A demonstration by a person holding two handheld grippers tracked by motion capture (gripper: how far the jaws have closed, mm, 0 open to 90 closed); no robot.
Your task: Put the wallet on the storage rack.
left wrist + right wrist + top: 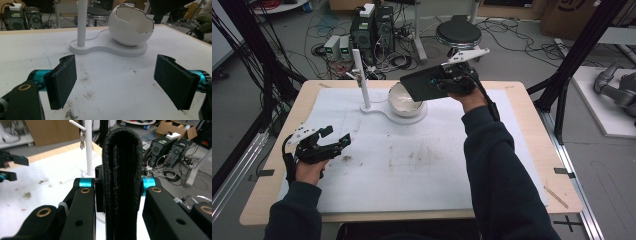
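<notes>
Right gripper (443, 81), jaws clamped on a flat black wallet (424, 85), holds it above the far side of the counter (532, 150), partly over the white eggshell-shaped bowl (403, 102). In the high view the wallet's long axis runs left–right, its free end pointing left and tilted slightly down. The right gripper view shows its stitched edge end-on (thin, rounded). The left gripper (332, 141) rests near the left edge, jaws wide apart and holding nothing. The left gripper view looks into the bowl's jagged, silver-rimmed opening; what can be seen of the inside is bare. A white post (361, 80) shares its base.
</notes>
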